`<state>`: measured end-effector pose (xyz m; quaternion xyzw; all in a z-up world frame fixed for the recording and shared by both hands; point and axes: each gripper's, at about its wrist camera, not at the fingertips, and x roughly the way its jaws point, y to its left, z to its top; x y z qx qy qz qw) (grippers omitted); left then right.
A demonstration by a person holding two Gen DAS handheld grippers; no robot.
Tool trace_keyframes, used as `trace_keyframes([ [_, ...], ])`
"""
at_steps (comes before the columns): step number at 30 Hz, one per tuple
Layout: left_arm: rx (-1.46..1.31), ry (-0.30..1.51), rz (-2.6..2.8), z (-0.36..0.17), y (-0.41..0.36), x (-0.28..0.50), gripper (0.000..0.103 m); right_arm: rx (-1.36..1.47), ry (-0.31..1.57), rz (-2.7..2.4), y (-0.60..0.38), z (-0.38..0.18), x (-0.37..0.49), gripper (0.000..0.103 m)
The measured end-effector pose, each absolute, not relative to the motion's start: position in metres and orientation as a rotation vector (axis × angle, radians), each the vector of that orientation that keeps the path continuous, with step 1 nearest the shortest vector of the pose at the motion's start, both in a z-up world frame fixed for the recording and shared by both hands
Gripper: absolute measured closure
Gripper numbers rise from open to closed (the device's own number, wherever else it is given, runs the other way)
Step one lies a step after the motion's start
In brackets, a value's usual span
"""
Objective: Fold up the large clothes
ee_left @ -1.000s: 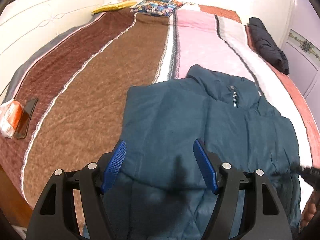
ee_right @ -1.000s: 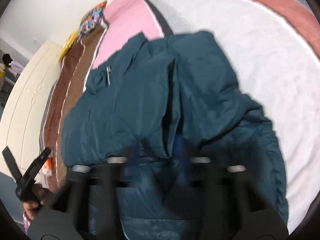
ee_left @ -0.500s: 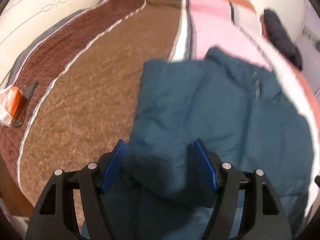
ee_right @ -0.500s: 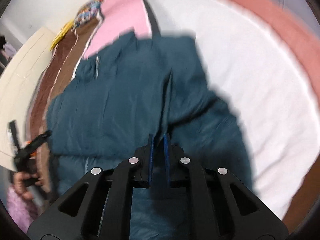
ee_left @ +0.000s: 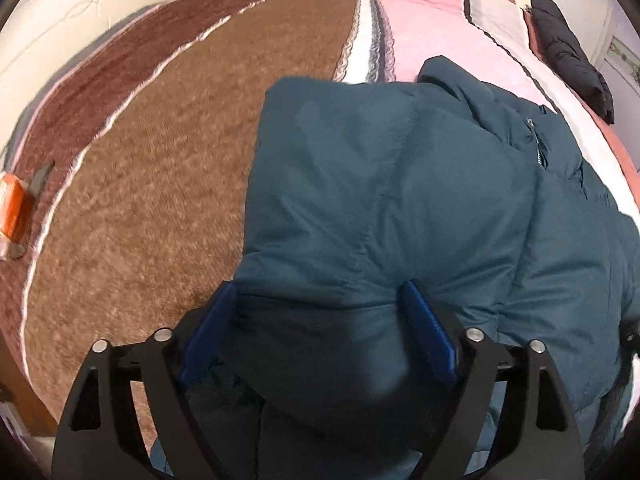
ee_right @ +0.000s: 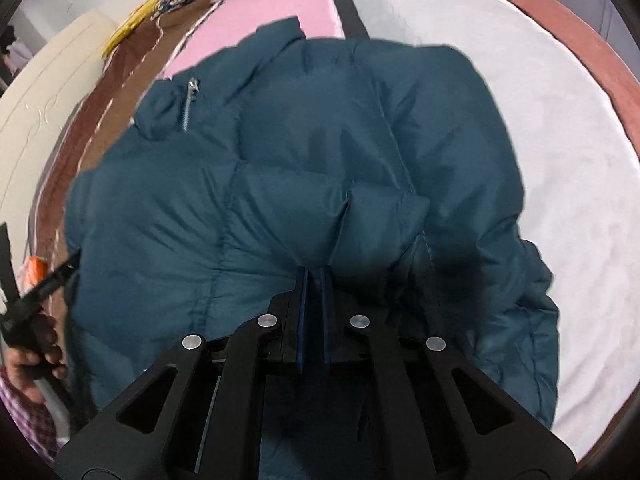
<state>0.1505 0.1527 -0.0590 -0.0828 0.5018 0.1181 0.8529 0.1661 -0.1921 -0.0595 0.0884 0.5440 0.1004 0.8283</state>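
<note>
Right gripper (ee_right: 314, 276) clamped on a pinch of the teal padded jacket (ee_right: 320, 168) at its near hem, jaws almost touching; left gripper (ee_left: 320, 300) spread wide over the jacket's near left part, gripping nothing. Lay across the striped bed cover (ee_left: 160, 160), collar and zip (ee_left: 538, 146) at the far end. Looked already narrowed, with both sides turned in over the middle; judged roughly halfway, with hem-to-collar fold not yet done. Beyond the jacket's far right, a dark garment (ee_left: 572, 56); well to its left, an orange packet (ee_left: 14, 204).
</note>
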Motion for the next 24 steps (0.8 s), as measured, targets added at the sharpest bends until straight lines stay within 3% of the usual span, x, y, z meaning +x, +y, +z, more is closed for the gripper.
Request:
trace_keyframes([
  [8, -0.215, 0.966, 0.201, -0.02, 0.159, 0.111, 0.023, 0.218, 1.063, 0.263, -0.216, -0.017, 0.137, 0.091],
  [12, -0.203, 0.959, 0.147, -0.009, 0.163, 0.067, 0.023, 0.216, 1.031, 0.258, -0.248, 0.004, 0.098, 0.078],
  [24, -0.377, 0.982, 0.2, -0.019, 0.185, -0.048, 0.024, 0.191, 1.175, 0.157, -0.337, 0.001, -0.025, 0.068],
])
